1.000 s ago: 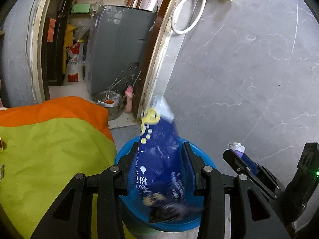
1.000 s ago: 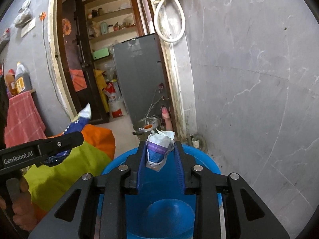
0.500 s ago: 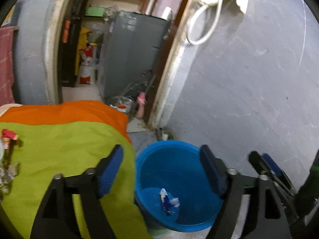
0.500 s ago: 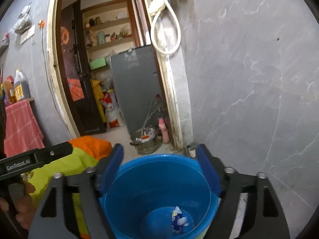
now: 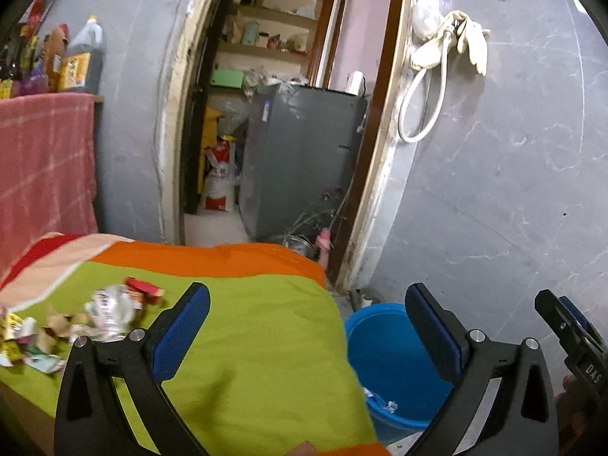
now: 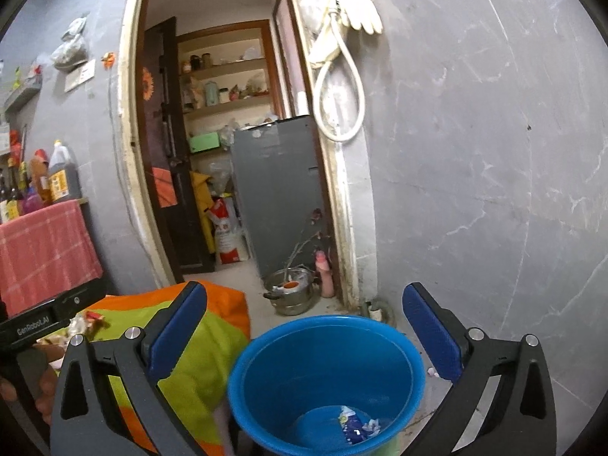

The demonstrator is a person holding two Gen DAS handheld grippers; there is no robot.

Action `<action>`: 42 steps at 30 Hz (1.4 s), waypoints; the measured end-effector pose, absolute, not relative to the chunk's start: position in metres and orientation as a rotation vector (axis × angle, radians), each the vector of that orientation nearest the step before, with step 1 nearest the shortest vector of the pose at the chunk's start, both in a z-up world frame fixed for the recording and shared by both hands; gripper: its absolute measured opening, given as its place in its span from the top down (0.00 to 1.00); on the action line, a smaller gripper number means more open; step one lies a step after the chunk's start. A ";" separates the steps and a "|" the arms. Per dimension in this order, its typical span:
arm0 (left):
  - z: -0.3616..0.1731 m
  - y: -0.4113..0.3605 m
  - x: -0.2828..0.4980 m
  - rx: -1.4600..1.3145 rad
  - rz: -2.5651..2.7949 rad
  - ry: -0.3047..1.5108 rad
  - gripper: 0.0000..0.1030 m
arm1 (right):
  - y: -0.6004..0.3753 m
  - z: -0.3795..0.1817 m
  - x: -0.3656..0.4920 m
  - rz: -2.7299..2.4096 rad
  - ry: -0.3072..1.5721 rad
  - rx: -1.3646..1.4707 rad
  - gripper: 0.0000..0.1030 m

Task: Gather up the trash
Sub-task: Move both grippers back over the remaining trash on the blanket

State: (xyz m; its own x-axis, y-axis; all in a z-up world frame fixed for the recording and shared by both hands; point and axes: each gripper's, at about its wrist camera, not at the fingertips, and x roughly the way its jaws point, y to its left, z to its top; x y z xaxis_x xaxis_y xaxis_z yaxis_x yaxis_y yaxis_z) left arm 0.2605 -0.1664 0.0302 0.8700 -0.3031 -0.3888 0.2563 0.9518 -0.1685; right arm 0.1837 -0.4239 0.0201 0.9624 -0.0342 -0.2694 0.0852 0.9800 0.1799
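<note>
A blue bucket [image 6: 326, 345] stands on the floor by the grey wall, with a blue wrapper [image 6: 351, 423] and a small crumpled white scrap lying at its bottom. My right gripper [image 6: 304, 330] hangs above the bucket, jaws opening wide, nothing between them. My left gripper [image 5: 306, 326] is over the green and orange cloth [image 5: 258, 338], with the bucket [image 5: 383, 345] to its right; its jaws are opening wide and hold nothing. A pile of crumpled wrappers and paper scraps [image 5: 76, 323] lies on the cloth at the left.
An open doorway leads to a back room with a grey cabinet [image 6: 277, 197], shelves and a steel pot [image 6: 290, 292] on the floor. A pink towel [image 5: 41, 163] hangs at the left under bottles. A hose and gloves [image 6: 342, 60] hang on the wall.
Both grippers opened and dropped their trash, the blue wrapper and the white scrap, into the bucket. The left one then swung left over the cloth and both rose.
</note>
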 end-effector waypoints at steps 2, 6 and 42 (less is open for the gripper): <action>0.034 -0.158 0.252 -0.111 -0.283 0.412 0.02 | -0.414 0.025 0.178 -0.048 0.260 0.187 0.00; 0.043 -0.138 0.236 -0.107 -0.254 0.394 0.02 | -0.394 0.035 0.167 -0.018 0.244 0.182 0.00; -0.011 0.078 0.188 -0.110 0.084 0.579 0.02 | -0.175 0.008 0.201 0.379 0.401 0.036 0.00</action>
